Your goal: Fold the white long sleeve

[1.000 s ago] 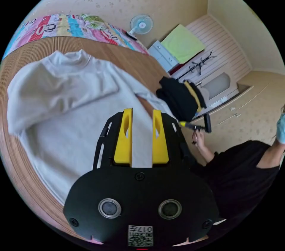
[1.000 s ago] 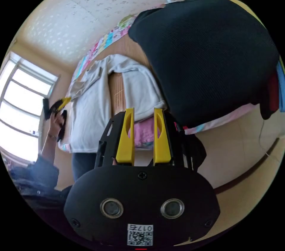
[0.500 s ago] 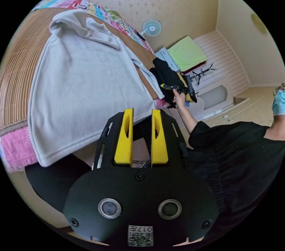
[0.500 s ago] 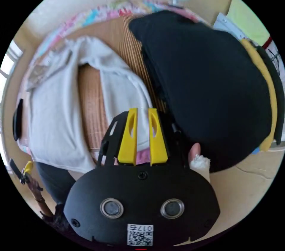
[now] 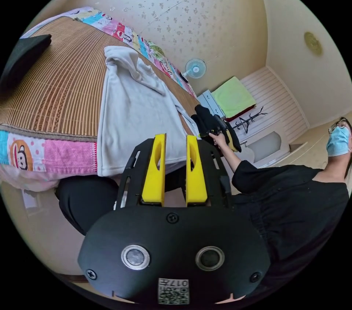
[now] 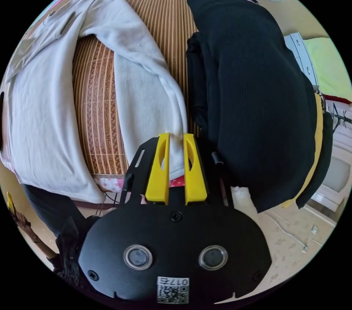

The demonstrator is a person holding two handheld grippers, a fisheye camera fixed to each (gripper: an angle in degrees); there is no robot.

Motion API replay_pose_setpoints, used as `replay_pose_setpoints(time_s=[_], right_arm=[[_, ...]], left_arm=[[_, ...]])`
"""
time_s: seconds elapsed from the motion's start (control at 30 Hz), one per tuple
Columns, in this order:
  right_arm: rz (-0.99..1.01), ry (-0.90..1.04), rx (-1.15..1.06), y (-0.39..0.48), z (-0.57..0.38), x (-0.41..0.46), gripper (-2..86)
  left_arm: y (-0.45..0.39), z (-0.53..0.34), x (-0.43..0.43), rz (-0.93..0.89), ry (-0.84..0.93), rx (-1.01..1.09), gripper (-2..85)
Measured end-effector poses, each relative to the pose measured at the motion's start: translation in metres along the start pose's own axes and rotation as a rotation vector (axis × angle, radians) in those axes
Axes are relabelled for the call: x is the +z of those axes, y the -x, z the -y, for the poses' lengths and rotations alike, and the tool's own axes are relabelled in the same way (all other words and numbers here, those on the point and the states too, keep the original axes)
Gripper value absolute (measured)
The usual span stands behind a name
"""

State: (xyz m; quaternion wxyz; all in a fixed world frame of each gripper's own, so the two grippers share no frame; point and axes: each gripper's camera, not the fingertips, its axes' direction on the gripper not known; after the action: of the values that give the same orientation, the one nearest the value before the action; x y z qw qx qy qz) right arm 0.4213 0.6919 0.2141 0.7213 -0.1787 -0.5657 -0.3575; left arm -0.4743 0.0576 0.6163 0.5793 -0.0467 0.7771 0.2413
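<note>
White long sleeve (image 6: 44,104) beside black clothes pile (image 6: 256,97)

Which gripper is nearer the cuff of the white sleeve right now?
Right. The right gripper has its jaws either side of the sleeve cuff at the bed edge. The left gripper hangs off the bed near the shirt's hem, jaws apart.

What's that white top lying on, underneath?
The white long sleeve lies on a woven bamboo mat. A colourful patterned sheet peeks out below the mat's edge. Whatever sits directly beneath the shirt's body is covered.
</note>
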Motion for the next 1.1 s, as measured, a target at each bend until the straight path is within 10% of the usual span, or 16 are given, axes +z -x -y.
replay_pose_setpoints(time_s=[0.33,0.63,0.87,1.1], right_arm=[[0.136,0.174,-0.001,0.029,0.034,-0.006,3.8],[-0.266,-0.818,-0.165,0.21,-0.089,-0.298,2.9],[-0.173,-0.792,-0.746,0.447,-0.195,-0.151,0.9],[-0.349,-0.936,-0.441,0.454,-0.278,-0.095,0.4]], left_arm=[[0.041,-0.043,0.003,-0.104,-0.051,-0.098,8.8],[0.045,-0.049,-0.012,-0.062,-0.018,-0.086,8.7],[0.018,-0.038,0.035,-0.023,0.097,-0.056,9.2],[-0.003,-0.001,0.089,0.073,0.277,0.007,10.2]])
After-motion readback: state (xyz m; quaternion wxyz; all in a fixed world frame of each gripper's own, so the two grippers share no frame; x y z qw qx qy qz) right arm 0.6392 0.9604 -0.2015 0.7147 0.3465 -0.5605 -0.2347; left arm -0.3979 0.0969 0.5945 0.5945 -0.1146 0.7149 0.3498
